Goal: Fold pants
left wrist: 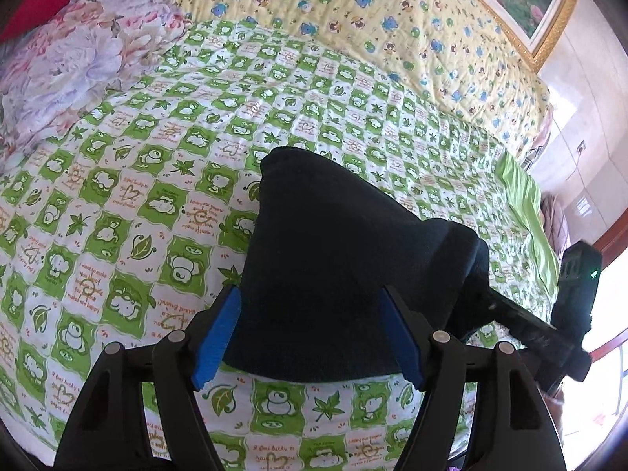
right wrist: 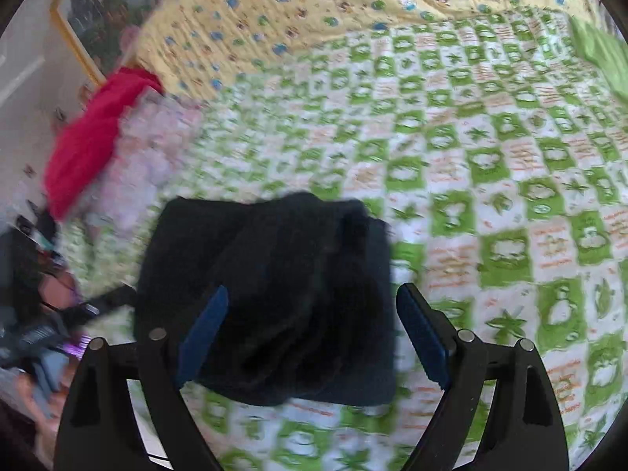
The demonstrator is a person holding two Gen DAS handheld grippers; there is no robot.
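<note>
On the left, the left gripper (left wrist: pixel 310 337) hangs low over the green-and-white checked quilt (left wrist: pixel 129 180), its 2 blue pads (left wrist: pixel 218 337) spread wide with the near edge of the dark pants (left wrist: pixel 337 259) lying between them; nothing is pinched, and whether the pads brush the cloth cannot be told. The pants sit as a compact, already doubled bundle in the middle of the quilt, one lobe bulging up on the right side of the left wrist view, where the right gripper's black body reaches in beside it. Further right, the right gripper (right wrist: pixel 314 337) also stands wide open, straddling the near part of the bundle (right wrist: pixel 274 294), though that view is smeared by motion. The fold looks nearly finished, and the step in hand seems to be settling and squaring the bundle. To do that well, press both grippers down flat on the raised lobe, smooth outward from the centre toward the edges, and line the layers up before lifting away straight, so no pad snags the top layer and drags it open.
</note>
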